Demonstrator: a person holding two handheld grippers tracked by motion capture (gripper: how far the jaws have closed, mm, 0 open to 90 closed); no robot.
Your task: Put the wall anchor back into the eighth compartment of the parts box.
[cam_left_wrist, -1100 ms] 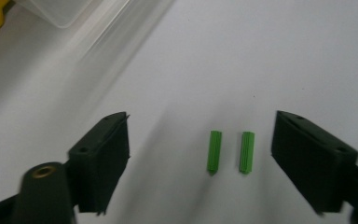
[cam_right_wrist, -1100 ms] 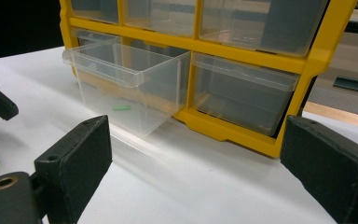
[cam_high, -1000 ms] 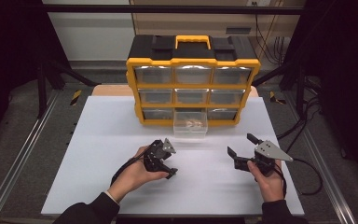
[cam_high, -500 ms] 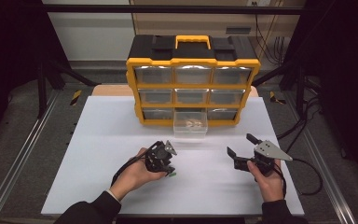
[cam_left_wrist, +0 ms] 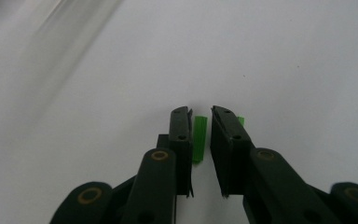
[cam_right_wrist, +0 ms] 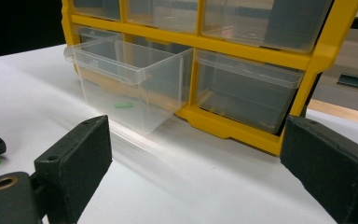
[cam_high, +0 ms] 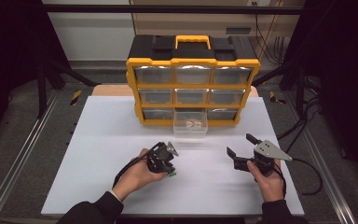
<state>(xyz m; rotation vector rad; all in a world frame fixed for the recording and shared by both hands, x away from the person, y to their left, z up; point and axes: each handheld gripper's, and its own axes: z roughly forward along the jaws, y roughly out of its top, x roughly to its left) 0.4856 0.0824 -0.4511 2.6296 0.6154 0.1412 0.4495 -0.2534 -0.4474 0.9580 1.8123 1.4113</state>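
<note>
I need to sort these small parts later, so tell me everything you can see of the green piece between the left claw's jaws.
The green plastic wall plug is a short ribbed piece of bright green plastic. It lies flat on the white table, lengthwise between the jaws of the left claw, which have just been closing around it. It lies against one jaw; a narrow gap remains on the other side. A second green bit peeks out behind that jaw.

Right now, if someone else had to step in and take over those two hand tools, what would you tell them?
Left gripper: tipped down onto the white table, jaws just closing around a small green plug; a narrow gap shows on one side, so the grip isn't firm yet.
Right gripper: open, holding nothing, facing the yellow organizer.
The bottom middle drawer is pulled out; one green piece already lies inside.
Left to do, probably: lift the plug, drop it in the drawer, push the drawer shut.
</note>
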